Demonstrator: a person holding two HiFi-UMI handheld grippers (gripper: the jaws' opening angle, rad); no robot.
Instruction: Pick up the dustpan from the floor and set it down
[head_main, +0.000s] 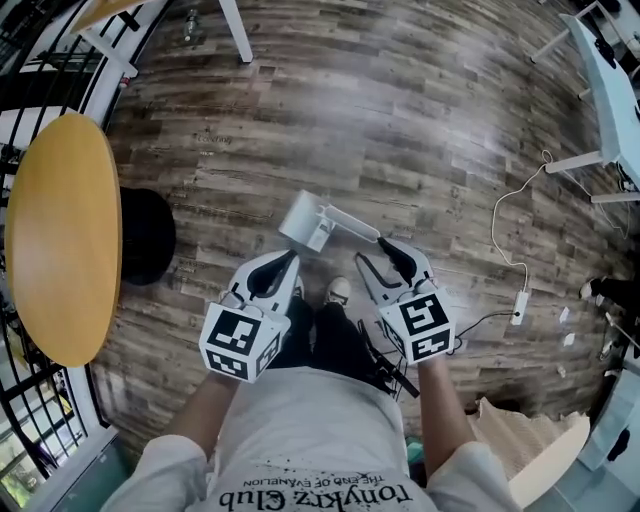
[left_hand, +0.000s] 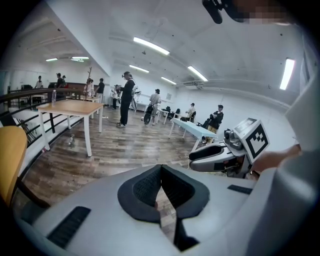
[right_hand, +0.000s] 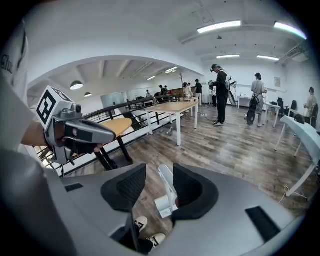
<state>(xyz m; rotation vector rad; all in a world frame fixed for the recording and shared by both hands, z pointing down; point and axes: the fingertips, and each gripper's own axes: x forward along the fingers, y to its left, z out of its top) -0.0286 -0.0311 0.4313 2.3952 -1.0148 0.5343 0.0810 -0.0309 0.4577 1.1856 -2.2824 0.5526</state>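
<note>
Well off the left gripper's outer side, the round wooden table (head_main: 65, 235) stood on its black base (head_main: 145, 235), far from anything you carried. Your left gripper (head_main: 288, 260) pointed ahead and down at the plank floor (head_main: 400, 130). Its own view showed the two dark pads pressed together at the tips, with nothing caught between them. Just behind its tip, your shoe (head_main: 338, 290) showed on the floor, in the gap between the two grippers.

Ahead of that gap was the white dustpan (head_main: 315, 222). Its pan sat just in front of the left gripper's tip, and its handle ran slantwise back to your right gripper (head_main: 385, 252). The right gripper view put the handle between that gripper's jaws, which stood spread. The handle lay close against the right-hand pad and clear of the other one; whether it touched that pad could not be told. No view made plain whether the pan rested on the floor.

On the right gripper's outer side, a white cable (head_main: 505, 225) snaked over the planks to a small white block (head_main: 519, 305). Farther out still, past the cable, stood a white table (head_main: 610, 90).
</note>
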